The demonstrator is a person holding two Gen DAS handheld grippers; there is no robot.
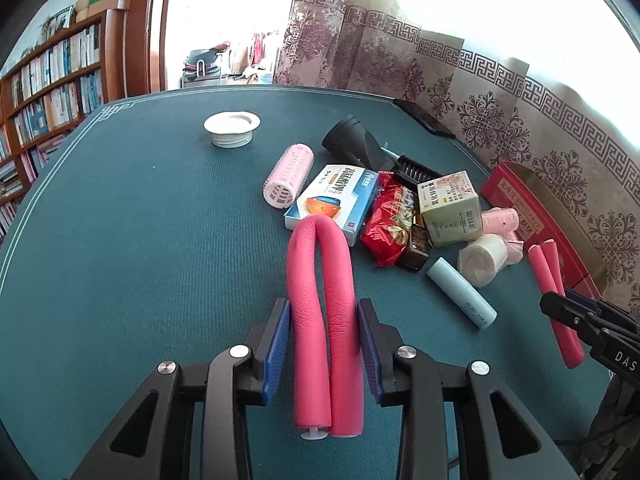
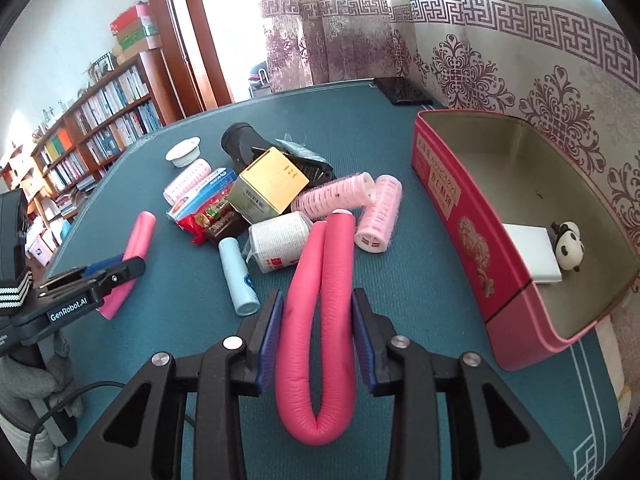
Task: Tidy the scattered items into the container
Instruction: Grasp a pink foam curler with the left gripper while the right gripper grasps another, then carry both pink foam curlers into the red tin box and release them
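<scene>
left gripper (image 1: 324, 330): fingers pinching folded pink foam roller (image 1: 320, 280), doubled to fit | right gripper (image 2: 316, 322): fingers pinching second folded roller (image 2: 320, 320), just beside red tin (image 2: 452, 216) | remaining clutter heaped on table (image 1: 140, 220)

Blown-out window glare, fisheye-warped edges.

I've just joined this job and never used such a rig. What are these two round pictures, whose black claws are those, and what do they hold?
No robot here: a person holds a two-finger gripper in each hand, with a fisheye camera on each looking along its fingers. The left gripper clamps one bent pink foam curler rod; the right gripper clamps another folded pink foam rod. On the teal felt table lie pink hair rollers, boxes and a pale blue tube. The red rectangular tin on the right is the container.
</scene>
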